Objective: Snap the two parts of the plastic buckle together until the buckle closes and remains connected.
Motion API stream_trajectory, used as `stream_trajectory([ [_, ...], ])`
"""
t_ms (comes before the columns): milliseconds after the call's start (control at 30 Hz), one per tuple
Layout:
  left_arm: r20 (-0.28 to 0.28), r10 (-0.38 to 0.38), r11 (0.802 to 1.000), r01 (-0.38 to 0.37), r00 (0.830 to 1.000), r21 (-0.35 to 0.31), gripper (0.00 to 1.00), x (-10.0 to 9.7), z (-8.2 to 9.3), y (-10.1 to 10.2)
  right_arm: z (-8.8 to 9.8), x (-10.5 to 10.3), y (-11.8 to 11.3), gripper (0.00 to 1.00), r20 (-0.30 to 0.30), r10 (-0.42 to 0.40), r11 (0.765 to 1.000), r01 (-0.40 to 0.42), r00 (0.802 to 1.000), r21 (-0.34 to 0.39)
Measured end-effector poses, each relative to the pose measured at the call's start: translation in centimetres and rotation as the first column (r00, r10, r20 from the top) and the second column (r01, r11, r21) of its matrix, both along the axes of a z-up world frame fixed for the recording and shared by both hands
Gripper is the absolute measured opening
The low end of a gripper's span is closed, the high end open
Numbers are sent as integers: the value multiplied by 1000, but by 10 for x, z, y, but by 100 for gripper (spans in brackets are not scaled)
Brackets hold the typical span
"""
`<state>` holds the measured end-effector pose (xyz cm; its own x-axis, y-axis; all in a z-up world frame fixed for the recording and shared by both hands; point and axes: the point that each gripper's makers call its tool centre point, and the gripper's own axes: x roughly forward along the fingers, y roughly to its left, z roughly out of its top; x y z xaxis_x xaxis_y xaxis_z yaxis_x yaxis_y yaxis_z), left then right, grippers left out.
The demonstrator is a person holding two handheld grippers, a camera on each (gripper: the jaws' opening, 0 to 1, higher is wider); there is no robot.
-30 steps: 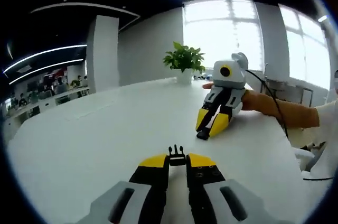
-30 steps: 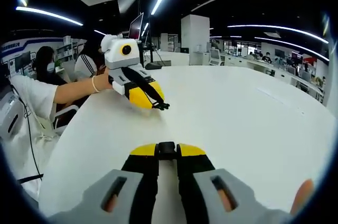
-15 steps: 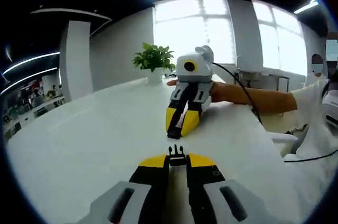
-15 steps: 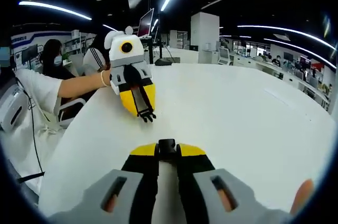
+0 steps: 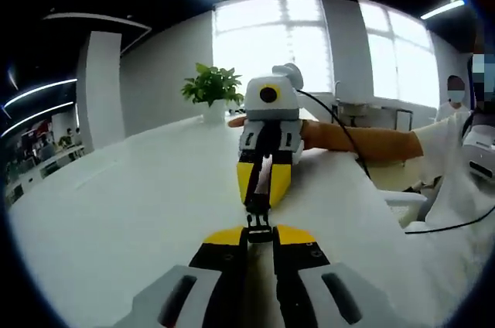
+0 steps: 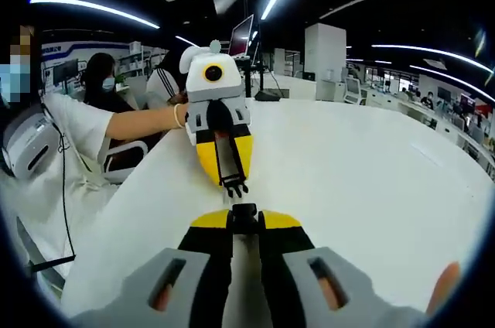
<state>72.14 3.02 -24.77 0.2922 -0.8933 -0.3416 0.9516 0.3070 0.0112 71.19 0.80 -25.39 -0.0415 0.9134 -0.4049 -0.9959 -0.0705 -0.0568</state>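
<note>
left gripper (image 5: 260,237): jaws pinching the pronged buckle half (image 5: 259,224) above the white table (image 5: 131,196).
right gripper (image 6: 244,222): jaws pinching the socket buckle half (image 6: 244,213).
buckle halves: facing each other tip to tip, just apart.
potted plant (image 5: 209,88): standing at the table's far edge.

Since a second ago the two grippers have come together tip to tip. In the left gripper view, the right gripper (image 5: 257,206) has moved from right of centre to dead centre, its socket half (image 5: 256,208) nearly meeting the pronged half (image 5: 259,227). In the right gripper view, the left gripper (image 6: 235,187) has swung to centre frame, prongs just above the socket.
</note>
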Motion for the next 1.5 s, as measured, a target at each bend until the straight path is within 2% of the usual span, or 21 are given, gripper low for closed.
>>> stream_trajectory([
  [100,0,-7,1000,7,1000,-8,12,-1,1,-1,0,-1,1,12,-2,14,1000,-14,1000,0],
  [633,-7,-28,999,28,1000,39,12,-8,-8,-4,-3,1,2,12,-14,38,999,-38,999,-11],
  [900,-4,-36,999,36,999,37,12,-12,-9,-6,-4,-1,4,12,-20,51,999,-51,998,-6],
  [1500,-17,-49,999,50,999,16,12,-15,-4,-4,2,19,1,13,-19,58,998,-58,998,-17],
])
